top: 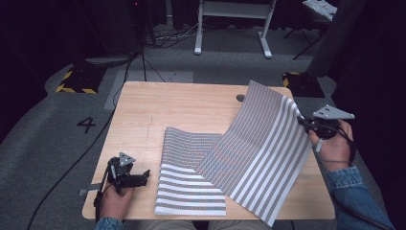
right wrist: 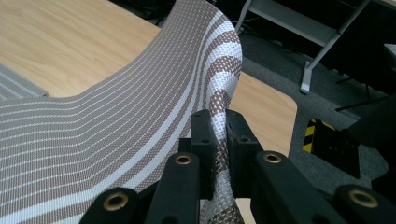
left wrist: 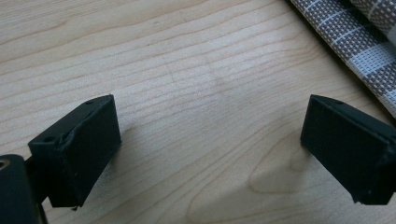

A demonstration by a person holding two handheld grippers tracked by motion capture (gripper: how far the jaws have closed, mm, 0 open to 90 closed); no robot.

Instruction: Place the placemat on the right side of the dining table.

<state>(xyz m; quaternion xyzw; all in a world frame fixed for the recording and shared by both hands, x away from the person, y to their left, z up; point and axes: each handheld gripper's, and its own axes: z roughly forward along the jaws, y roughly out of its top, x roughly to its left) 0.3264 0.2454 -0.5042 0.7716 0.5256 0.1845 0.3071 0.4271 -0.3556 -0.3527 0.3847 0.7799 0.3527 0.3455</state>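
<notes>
Here, striped mat (right wrist: 140,121) edge pinched between right gripper (right wrist: 218,135) fingers (right wrist: 203,135)

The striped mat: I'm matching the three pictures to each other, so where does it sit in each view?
High view: the striped mat covers the table's middle and right, its right edge lifted by the right gripper.
Left gripper view: only a strip of it at the top right corner, beyond the open jaws.
Right gripper view: it sweeps from the left to the centre, its edge pinched between the jaws.
Shared landmark: the wooden table.

Grey carpet floor (top: 52,115), white desk frame (top: 233,19) behind.
</notes>
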